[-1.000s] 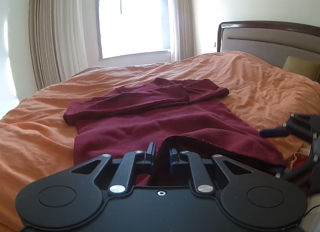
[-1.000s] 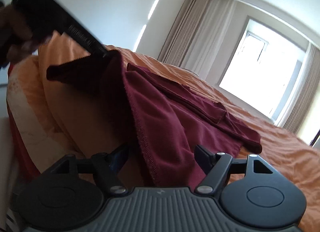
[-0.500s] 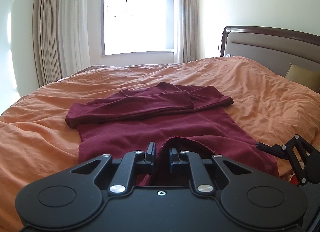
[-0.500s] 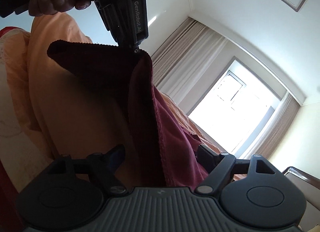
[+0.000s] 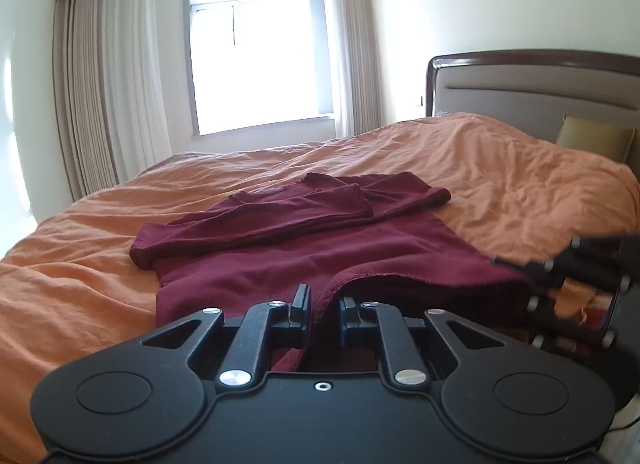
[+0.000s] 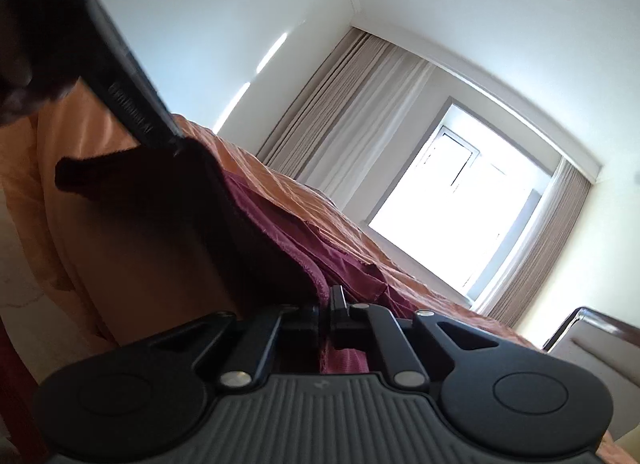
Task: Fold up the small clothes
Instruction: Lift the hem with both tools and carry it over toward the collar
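- Left gripper (image 5: 323,310): clamped on the near hem of the maroon shirt (image 5: 320,256), cloth pinched between the pads and lifted off the orange duvet (image 5: 500,184).
- Right gripper (image 6: 325,306): just snapped closed, now pinching the same hem further along, fabric caught between the jaws.
- Hem stretched between both tools, raised and taut, sagging slightly.
- Shirt spread flat on the bed, long axis running from the held hem away toward the window (image 5: 260,56); collar at the far end, both sleeves folded crosswise over the chest.
- Headboard (image 5: 536,84) off to the right.
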Demonstrator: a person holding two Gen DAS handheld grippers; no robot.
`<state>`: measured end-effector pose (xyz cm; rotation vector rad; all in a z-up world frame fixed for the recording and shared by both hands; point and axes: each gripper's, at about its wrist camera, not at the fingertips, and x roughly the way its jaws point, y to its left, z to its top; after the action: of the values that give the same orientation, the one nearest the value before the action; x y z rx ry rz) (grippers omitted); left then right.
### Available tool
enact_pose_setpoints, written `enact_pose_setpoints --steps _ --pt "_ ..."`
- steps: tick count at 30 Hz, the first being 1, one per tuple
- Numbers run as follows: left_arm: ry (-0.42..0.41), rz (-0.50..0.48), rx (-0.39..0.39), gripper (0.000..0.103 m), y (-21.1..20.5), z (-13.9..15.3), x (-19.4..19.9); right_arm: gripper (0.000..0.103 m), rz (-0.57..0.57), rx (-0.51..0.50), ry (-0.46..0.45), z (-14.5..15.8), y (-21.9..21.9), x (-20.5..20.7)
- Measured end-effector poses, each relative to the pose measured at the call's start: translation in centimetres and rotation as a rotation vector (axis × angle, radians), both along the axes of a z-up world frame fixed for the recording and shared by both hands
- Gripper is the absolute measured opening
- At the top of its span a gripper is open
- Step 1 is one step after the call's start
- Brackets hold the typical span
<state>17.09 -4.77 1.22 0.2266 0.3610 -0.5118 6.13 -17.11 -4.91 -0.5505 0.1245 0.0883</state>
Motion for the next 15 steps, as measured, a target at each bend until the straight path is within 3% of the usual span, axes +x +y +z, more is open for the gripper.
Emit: enact_pose_setpoints --steps 10,15 --pt "-0.020 -0.021 0.093 0.028 -1.8 -4.6 -2.6 0.005 0.025 0.139 0.051 2.8 -2.6 0.2" --pt "-0.078 0.007 0.164 0.039 -2.9 -6.5 -3.3 0.005 0.035 0.180 0.063 4.5 -3.2 0.7"
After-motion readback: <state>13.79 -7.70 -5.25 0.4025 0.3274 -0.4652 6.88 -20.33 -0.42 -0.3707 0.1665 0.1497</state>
